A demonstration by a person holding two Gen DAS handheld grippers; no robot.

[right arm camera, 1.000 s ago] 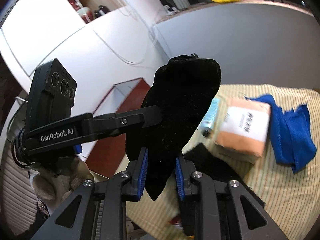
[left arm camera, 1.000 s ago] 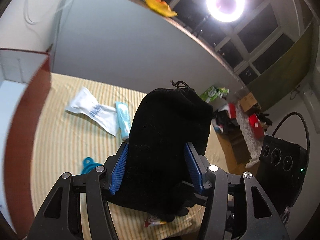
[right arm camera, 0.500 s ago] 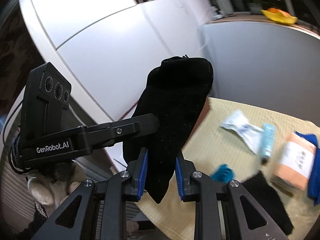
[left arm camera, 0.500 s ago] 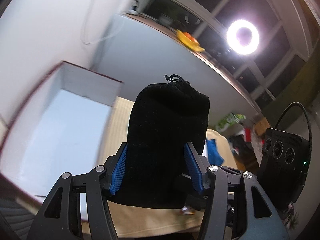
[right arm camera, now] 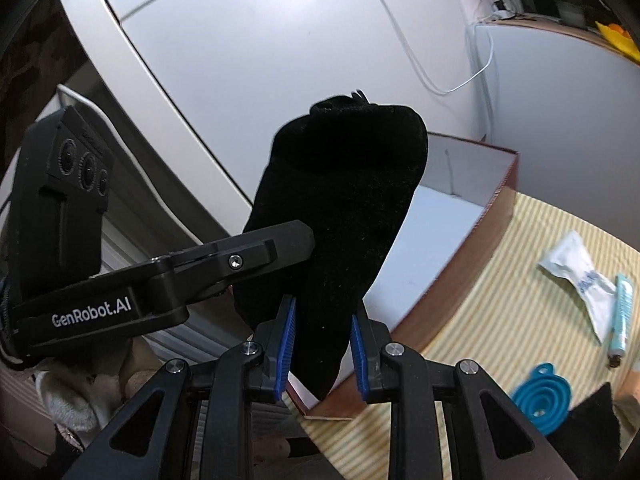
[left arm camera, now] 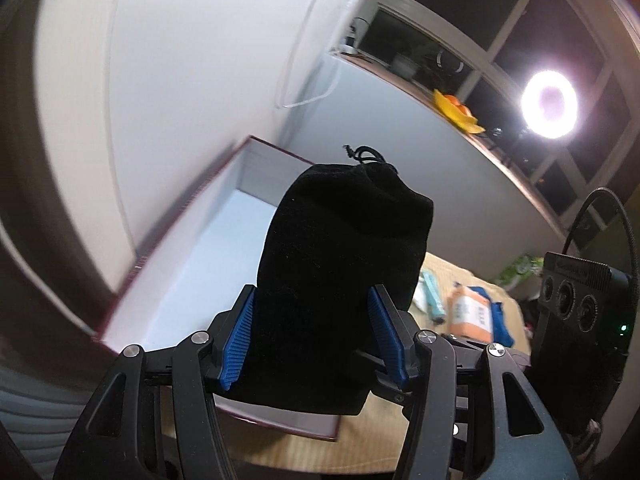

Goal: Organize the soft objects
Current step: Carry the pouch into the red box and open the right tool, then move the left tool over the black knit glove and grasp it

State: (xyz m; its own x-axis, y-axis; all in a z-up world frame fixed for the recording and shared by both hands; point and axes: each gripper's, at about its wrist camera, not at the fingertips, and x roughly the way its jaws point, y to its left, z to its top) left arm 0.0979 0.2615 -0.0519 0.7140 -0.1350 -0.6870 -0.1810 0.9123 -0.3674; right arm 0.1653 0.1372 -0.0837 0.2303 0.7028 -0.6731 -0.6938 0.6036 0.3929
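Black velvet drawstring pouch point(left arm camera: 344, 264) hangs in the air, pinched from two sides: the left gripper point(left arm camera: 314, 338) clamps its wide lower part and the right gripper point(right arm camera: 322, 340) clamps its narrow corner. Compared with a second ago, both views have swung away from the striped yellow mat point(right arm camera: 500, 320), so the pouch now sits over the open white-lined box with dark red walls point(right arm camera: 506, 188), with the blue silicone funnel point(right arm camera: 540, 394) off to the right.

Striped mat point(right arm camera: 500, 320) carries box point(right arm camera: 472, 256), funnel point(right arm camera: 540, 394), tube point(right arm camera: 620, 316).
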